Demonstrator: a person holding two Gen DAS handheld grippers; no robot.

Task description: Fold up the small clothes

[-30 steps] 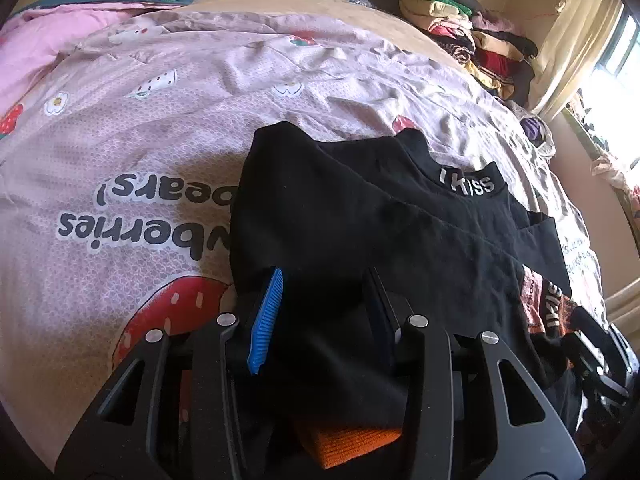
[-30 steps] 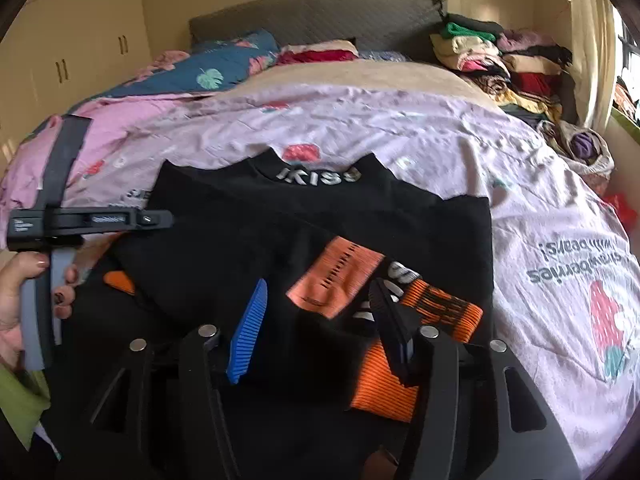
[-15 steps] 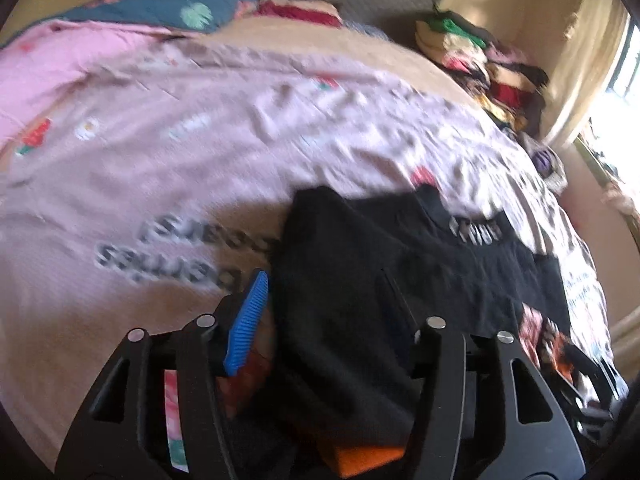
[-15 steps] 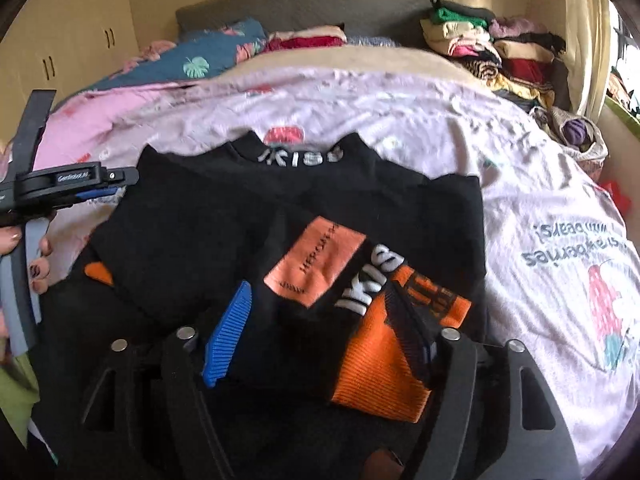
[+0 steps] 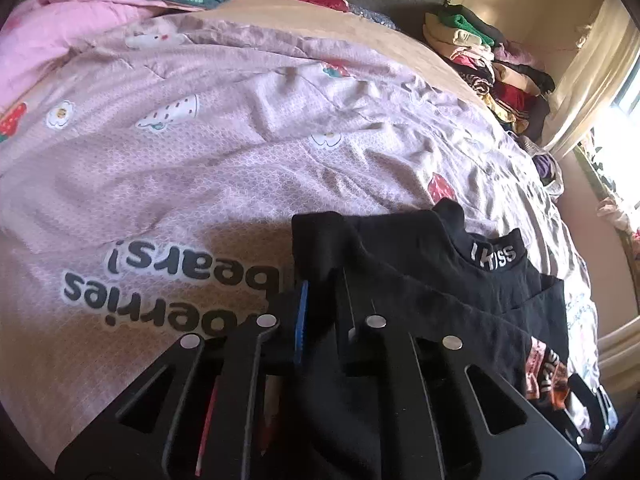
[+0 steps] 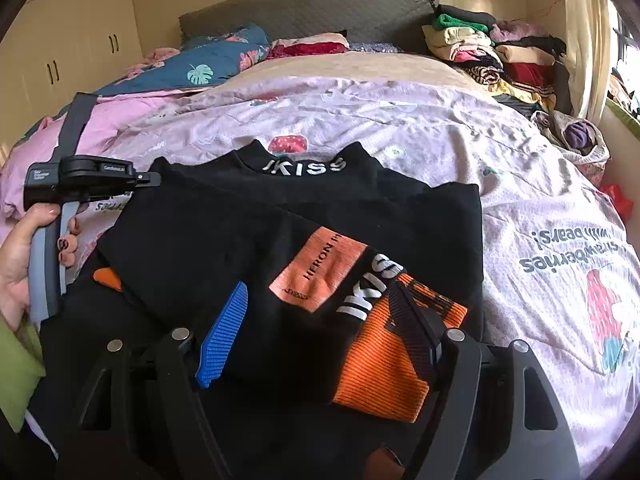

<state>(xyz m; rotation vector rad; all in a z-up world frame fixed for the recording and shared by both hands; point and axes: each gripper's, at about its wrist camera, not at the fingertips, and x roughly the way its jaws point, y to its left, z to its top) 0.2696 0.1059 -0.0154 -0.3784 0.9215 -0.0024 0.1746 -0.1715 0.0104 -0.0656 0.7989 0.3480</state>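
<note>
A black top (image 6: pixel 280 216) with a white "IKISS" collar, an orange patch and an orange cuff (image 6: pixel 384 364) lies partly folded on the pink bedspread (image 6: pixel 500 168). It also shows in the left wrist view (image 5: pixel 440 280). My left gripper (image 5: pixel 324 312) is shut on the black top's left folded edge, with black cloth pinched between the jaws. It shows from the side in the right wrist view (image 6: pixel 148 178). My right gripper (image 6: pixel 316 320) is open, its jaws spread over the folded sleeve and cuff, holding nothing.
A pile of folded clothes (image 6: pixel 492 52) sits at the bed's far right corner by a curtain. Pillows and a blue leaf-print quilt (image 6: pixel 200 68) lie by the grey headboard. More black cloth (image 6: pixel 100 344) lies under the right gripper. Cupboards stand at the far left.
My left gripper has closed from open onto the black top's left edge. My right gripper stays open and has shifted slightly over the sleeve.
</note>
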